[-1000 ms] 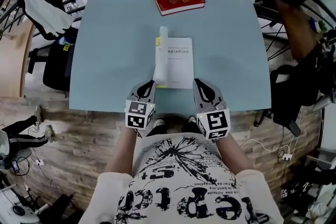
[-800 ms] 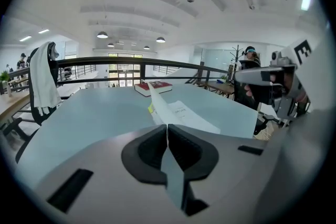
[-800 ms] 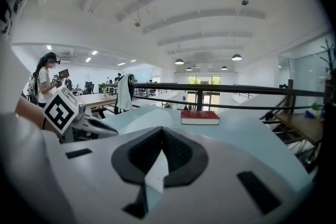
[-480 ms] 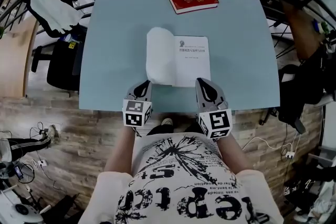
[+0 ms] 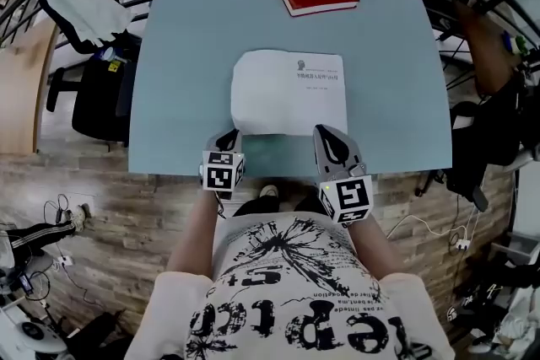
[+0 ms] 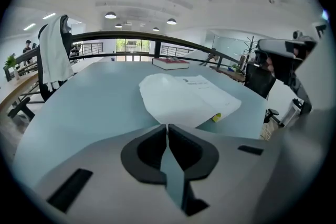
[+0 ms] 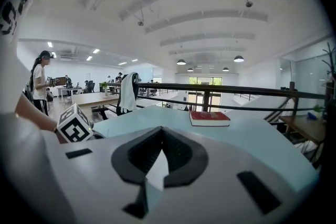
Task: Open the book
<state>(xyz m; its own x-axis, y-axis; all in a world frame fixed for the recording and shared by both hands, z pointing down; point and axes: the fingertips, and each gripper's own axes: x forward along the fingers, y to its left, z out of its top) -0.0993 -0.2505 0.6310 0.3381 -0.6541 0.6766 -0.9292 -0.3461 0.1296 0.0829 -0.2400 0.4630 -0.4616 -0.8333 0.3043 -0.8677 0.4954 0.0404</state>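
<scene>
Your left tongs [image 5: 229,137] and right tongs [image 5: 328,135] are closed on nothing; the book [image 5: 288,93] lies open on the counter [image 5: 186,55], its print unreadable.

The person wears a cream short-sleeved T-shirt [image 5: 295,299] printed with black brush strokes and large black letters. The left gripper [image 5: 229,135] and right gripper [image 5: 328,131] have pale grey, smoothly rounded shells with black-lined fingers [image 6: 142,155]. Each bears a white cube [image 5: 348,198] carrying black square markers.
</scene>
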